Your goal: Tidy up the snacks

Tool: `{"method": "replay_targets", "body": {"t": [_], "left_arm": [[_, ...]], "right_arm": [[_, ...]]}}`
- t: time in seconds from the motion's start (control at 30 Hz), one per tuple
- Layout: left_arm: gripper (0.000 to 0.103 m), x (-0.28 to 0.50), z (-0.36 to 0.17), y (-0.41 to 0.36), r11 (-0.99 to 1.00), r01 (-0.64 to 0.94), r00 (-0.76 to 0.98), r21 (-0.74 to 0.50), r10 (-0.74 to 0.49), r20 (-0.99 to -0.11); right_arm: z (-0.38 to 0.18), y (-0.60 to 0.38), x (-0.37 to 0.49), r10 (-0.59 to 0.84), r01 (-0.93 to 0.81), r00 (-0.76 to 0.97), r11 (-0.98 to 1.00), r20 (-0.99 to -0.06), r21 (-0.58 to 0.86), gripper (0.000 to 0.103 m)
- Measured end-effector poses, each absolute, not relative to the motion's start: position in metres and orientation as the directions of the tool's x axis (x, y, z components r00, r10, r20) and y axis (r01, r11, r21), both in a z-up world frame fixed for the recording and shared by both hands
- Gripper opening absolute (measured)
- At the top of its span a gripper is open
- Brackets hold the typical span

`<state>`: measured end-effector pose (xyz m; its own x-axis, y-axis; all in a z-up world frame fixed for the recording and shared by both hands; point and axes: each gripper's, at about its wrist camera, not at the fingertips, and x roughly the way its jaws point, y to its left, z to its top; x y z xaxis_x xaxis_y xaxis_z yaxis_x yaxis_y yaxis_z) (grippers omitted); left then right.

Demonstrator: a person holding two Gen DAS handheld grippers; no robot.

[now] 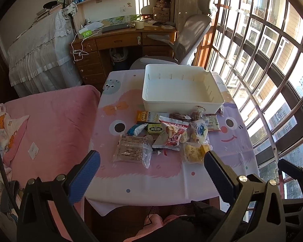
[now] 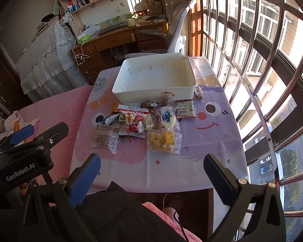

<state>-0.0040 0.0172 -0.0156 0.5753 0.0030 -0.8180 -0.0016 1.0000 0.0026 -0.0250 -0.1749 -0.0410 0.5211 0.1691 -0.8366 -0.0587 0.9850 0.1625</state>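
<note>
A white plastic bin [image 1: 181,100] [image 2: 151,94] stands empty at the far side of a small table with a cartoon cloth [image 1: 147,177] [image 2: 171,173]. In front of it lies a pile of several wrapped snacks: a brown printed packet [image 1: 132,148] [image 2: 103,135], a red and white packet [image 1: 174,133] [image 2: 133,122], a yellow cake in clear wrap [image 1: 194,152] [image 2: 161,140], a blueberry pack [image 1: 200,131] [image 2: 167,118]. My left gripper [image 1: 151,173] hovers open before the table's near edge. My right gripper [image 2: 151,173] is open too, nothing between its fingers.
A pink bed [image 1: 50,125] [image 2: 56,109] adjoins the table's left side. Barred windows [image 1: 262,80] [image 2: 262,70] run along the right. Behind the table stand a grey office chair [image 1: 189,38] and a wooden desk [image 1: 123,40]. A person's dark sleeve and pink clothing [image 2: 131,217] lie below.
</note>
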Motion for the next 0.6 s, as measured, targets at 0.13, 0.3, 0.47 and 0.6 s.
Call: {"method": "replay_targets", "body": {"t": [0.13, 0.3, 0.47, 0.6], "left_arm": [[0.102, 0.0, -0.016, 0.021, 1.0, 0.004, 0.567, -0.001, -0.003, -0.824], [0.102, 0.01, -0.018, 0.03, 1.0, 0.004, 0.54, -0.003, -0.005, -0.842], [0.102, 0.021, -0.03, 0.043, 0.999, 0.019, 0.502, -0.041, -0.045, -0.864], [0.102, 0.032, -0.043, 0.054, 0.998, 0.037, 0.486, -0.047, -0.059, -0.872]], "right_arm": [[-0.043, -0.171, -0.022, 0.169, -0.058, 0.513, 0.985, -0.842, 0.162, 0.102], [-0.048, -0.173, -0.015, 0.168, -0.013, 0.499, 0.982, -0.85, 0.187, 0.102], [-0.058, -0.175, -0.01, 0.137, 0.059, 0.492, 0.98, -0.859, 0.19, 0.102], [-0.069, -0.176, -0.008, 0.116, 0.105, 0.504, 0.975, -0.856, 0.194, 0.102]]}}
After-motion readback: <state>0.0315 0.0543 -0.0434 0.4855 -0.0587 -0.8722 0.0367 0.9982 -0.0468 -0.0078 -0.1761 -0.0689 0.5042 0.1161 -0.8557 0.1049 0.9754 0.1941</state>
